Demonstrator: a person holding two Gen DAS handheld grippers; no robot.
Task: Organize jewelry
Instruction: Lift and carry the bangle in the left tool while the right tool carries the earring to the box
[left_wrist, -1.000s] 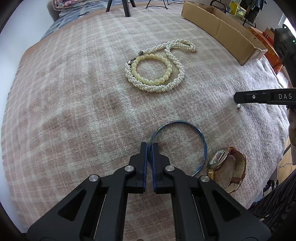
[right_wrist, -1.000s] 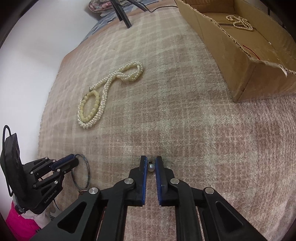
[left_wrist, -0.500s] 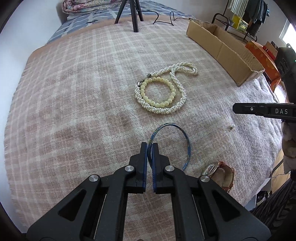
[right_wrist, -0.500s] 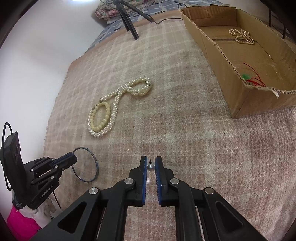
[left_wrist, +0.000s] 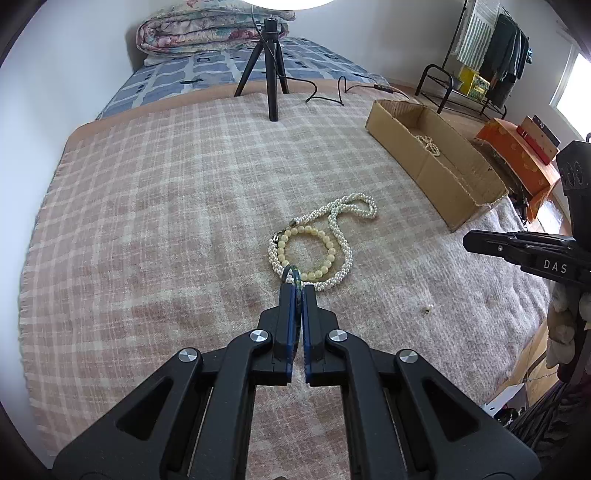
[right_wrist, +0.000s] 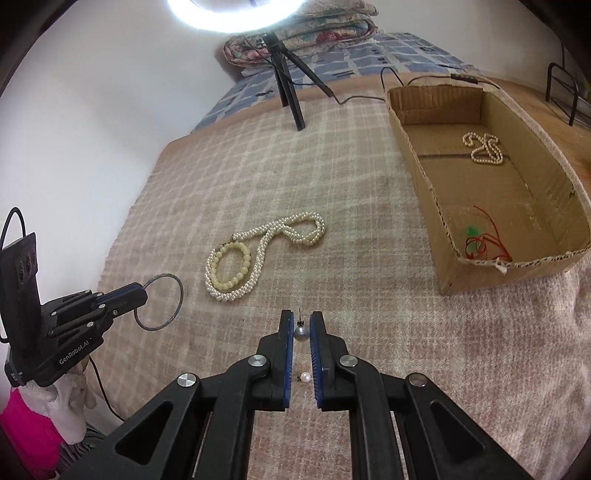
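My left gripper (left_wrist: 297, 286) is shut on a thin blue bangle (right_wrist: 176, 302), seen edge-on in its own view (left_wrist: 290, 271) and held above the blanket. My right gripper (right_wrist: 301, 321) is shut on a grey pearl earring (right_wrist: 300, 333), raised off the bed. A second white pearl earring (right_wrist: 305, 377) lies on the blanket below it, also showing in the left wrist view (left_wrist: 428, 307). A white pearl necklace (left_wrist: 338, 236) and a cream bead bracelet (left_wrist: 306, 253) lie mid-blanket. The cardboard box (right_wrist: 417, 155) at right holds a pearl strand (right_wrist: 482, 147) and a red-corded green pendant (right_wrist: 480, 240).
A checked pink blanket (left_wrist: 166, 221) covers the bed. A black tripod (left_wrist: 269, 74) with a cable stands at the far edge. A folded quilt (left_wrist: 207, 33) lies at the back. An orange box (left_wrist: 524, 162) and clothes rack (left_wrist: 480, 55) stand beyond the bed's right side.
Both grippers have risen and tilted up, the left lifting the bangle off the blanket, the right lifting the grey earring. The watch has left the left view.
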